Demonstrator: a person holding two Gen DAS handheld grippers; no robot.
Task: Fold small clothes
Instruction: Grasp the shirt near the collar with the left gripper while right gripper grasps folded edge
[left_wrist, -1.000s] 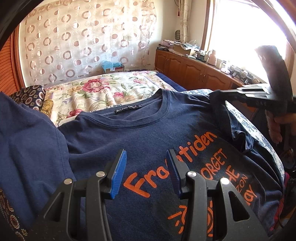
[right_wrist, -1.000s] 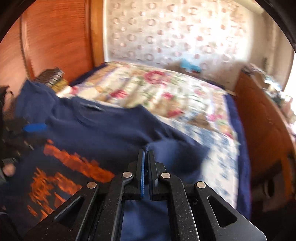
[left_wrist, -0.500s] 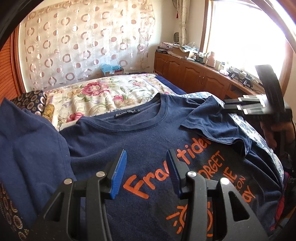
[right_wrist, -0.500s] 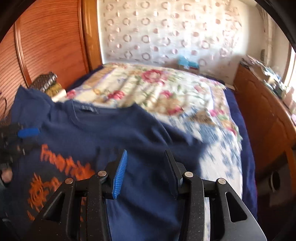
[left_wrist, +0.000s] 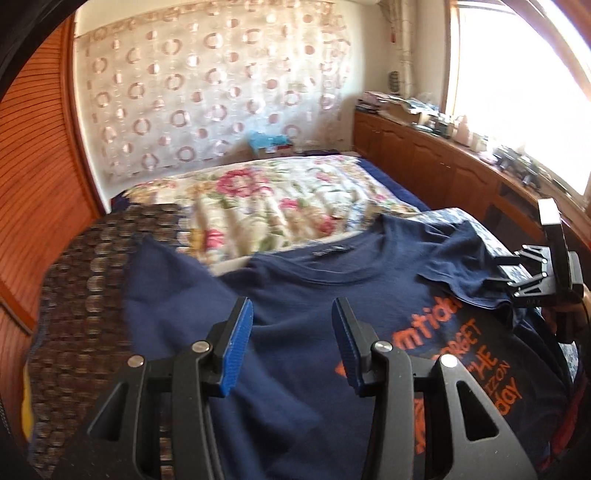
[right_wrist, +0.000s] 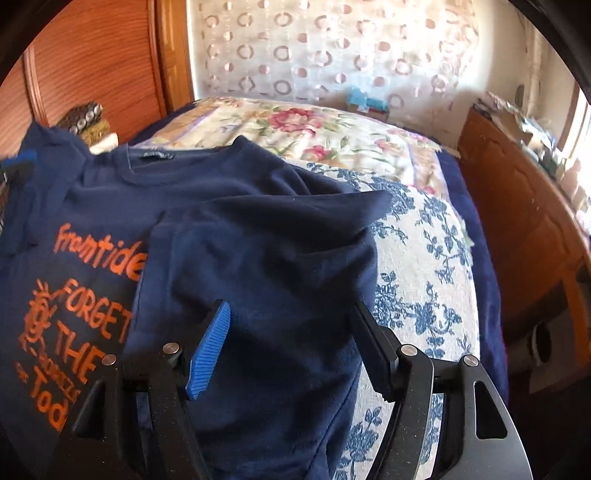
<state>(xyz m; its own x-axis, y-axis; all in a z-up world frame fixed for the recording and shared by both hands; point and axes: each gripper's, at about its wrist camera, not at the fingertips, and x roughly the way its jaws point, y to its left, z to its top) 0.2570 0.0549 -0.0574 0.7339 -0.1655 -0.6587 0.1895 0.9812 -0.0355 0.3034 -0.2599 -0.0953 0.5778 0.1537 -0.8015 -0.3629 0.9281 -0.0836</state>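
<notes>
left tool (left_wrist: 291, 341) part-open and empty; right tool (right_wrist: 291, 347) opening.

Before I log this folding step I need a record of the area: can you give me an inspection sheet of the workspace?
Surface: bed with a blue-flowered cover near, a pink-flowered quilt farther back.
Job's things: navy T-shirt with orange print, lying front up; right sleeve folded in over the chest, left sleeve spread outward.
Clutter: dark patterned cloth beside the left sleeve.
Grippers: left gripper open above the shirt, nothing between its fingers; right gripper with jaws opening over the folded sleeve, not pinching it.
Cables: nothing seen.
Surroundings: circle-patterned curtain, wooden cabinets with small items under a bright window, wood-panelled wall.
</notes>
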